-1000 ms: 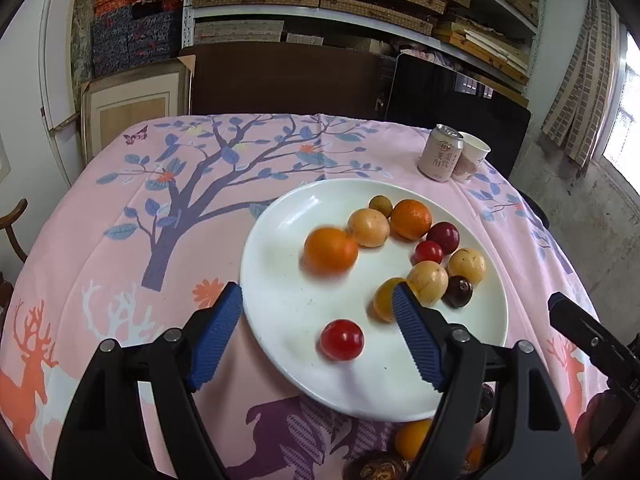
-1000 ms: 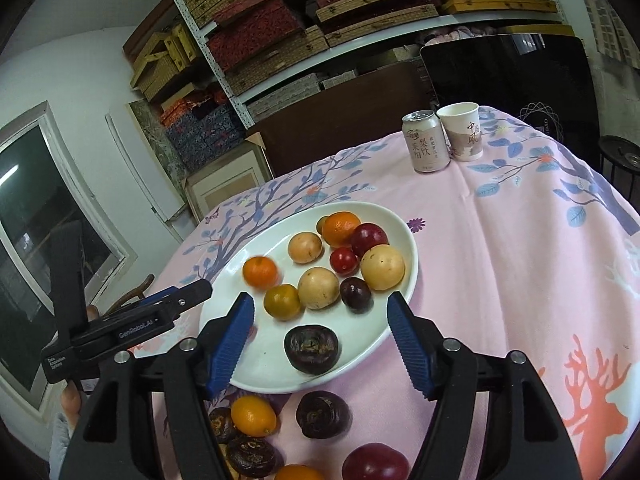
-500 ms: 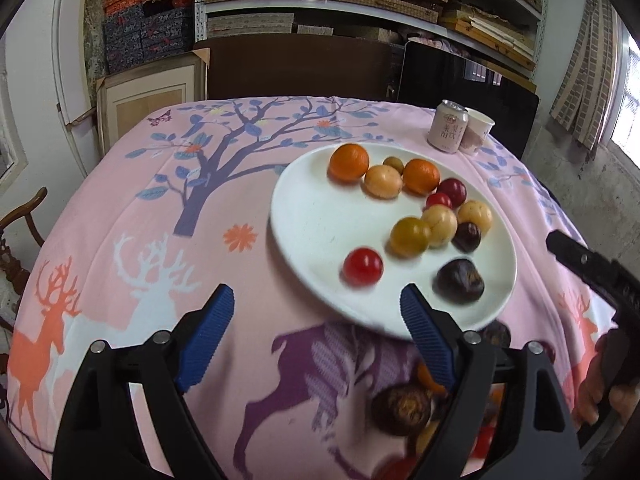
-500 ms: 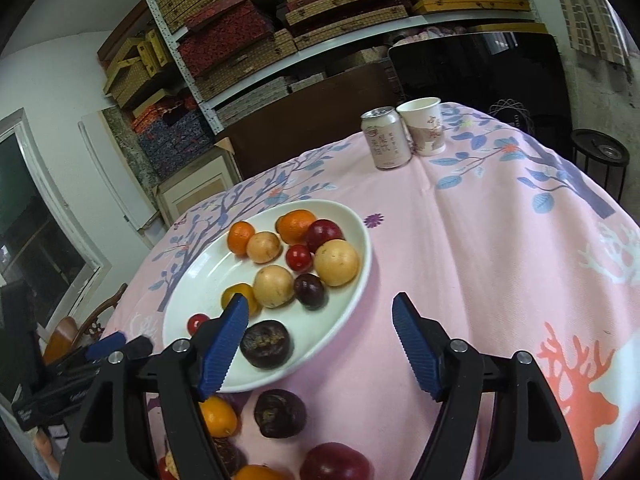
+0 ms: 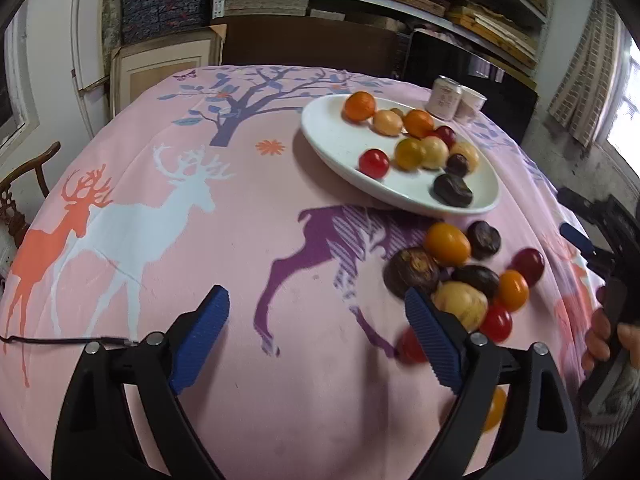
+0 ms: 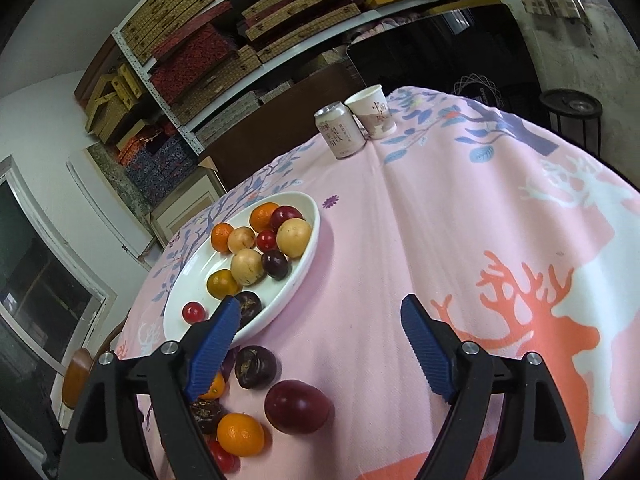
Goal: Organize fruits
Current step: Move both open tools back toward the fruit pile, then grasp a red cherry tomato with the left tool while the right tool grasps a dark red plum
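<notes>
From the left wrist view, the left gripper (image 5: 316, 336) hangs over bare pink tablecloth (image 5: 160, 240) printed with deer and trees, its blue ribbed fingers (image 5: 200, 332) spread wide and opening further, nothing between them. Up ahead sits the round white ceramic plate (image 5: 332, 136), carrying a good dozen small fruits, oranges, yellows, reds and dark ones, bunched toward its far and right side. Nearer, to the right, lies the loose pile of small round fruits (image 5: 460, 268) on the cloth, just beyond the right-hand pad, with a blurred small red fruit (image 5: 408, 346) tucked partly behind it. At the right edge a hand (image 5: 612, 340) grips the other tool's handle. Now the right wrist view: the right gripper (image 6: 320, 340) is also empty, jaws parting, with only pink cloth in the gap. The left pad overlaps the plate's near rim in this view; whether it touches, I can't tell. A glossy dark red plum-like fruit (image 6: 298, 406) lies just below the gap, a wrinkled dark purple one (image 6: 255, 366) beside it, a small orange citrus fruit (image 6: 240, 434) nearer the camera. I read this as the reach for the next loose fruit. The plum looks likeliest for the right gripper: drop, straddle it, close gently so it won't roll. Room is generous to the right; the silver drink can (image 6: 340, 132) and paper cup (image 6: 372, 110) stand well away. The plate's left half is bare for landing.
</notes>
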A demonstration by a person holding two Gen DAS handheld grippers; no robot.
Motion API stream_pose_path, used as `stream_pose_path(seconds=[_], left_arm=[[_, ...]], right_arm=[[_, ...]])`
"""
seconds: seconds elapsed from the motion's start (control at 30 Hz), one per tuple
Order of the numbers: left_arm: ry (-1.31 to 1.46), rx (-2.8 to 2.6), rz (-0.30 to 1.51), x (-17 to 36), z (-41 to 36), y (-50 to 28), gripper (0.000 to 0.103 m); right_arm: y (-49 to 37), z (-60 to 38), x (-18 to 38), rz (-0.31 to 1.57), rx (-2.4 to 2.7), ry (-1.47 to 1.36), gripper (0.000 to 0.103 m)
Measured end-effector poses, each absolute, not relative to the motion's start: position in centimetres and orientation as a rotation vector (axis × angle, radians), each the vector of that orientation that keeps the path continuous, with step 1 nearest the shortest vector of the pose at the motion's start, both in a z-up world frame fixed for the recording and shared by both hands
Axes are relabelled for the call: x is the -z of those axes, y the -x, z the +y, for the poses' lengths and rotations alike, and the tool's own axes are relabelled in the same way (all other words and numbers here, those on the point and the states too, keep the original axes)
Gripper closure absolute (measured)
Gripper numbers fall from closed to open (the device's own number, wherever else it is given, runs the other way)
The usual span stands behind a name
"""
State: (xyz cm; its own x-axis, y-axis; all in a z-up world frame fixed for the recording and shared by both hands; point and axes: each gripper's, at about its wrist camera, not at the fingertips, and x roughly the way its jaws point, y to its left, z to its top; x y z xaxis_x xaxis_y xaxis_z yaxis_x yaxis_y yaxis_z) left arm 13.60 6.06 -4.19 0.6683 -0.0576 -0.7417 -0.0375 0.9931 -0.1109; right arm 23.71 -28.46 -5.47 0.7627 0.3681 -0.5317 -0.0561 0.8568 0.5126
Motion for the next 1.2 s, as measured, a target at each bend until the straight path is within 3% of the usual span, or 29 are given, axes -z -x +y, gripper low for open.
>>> stream_pose_path(seconds=[0.47,0.53,0.67,0.83,1.2], left_arm=[[-0.045,0.121,0.872,5.2,1.9,-13.2,0.015],[-0.067,0.139,0.866,5.2,1.3,-13.2,0.022],[-0.086,0.192,0.890,5.8,0.5,-13.6,0.046],[-0.079,0.231,0.913,6.2,0.1,-14.0,0.052],[-0.074,0.298,0.915,6.3,-0.4,-14.5,0.075]], right_arm=[[-24.1,-29.0,6.2,0.704,-0.256,-0.560,0.019],[-24.1,-29.0,6.3,0.705,-0.256,-0.560,0.019],[-24.0,-29.0,6.2,0.705,-0.256,-0.559,0.019],[-24.1,-28.9,6.3,0.708,-0.259,-0.556,0.019],[-23.7,-28.6,6.4,0.725,-0.266,-0.539,0.019]])
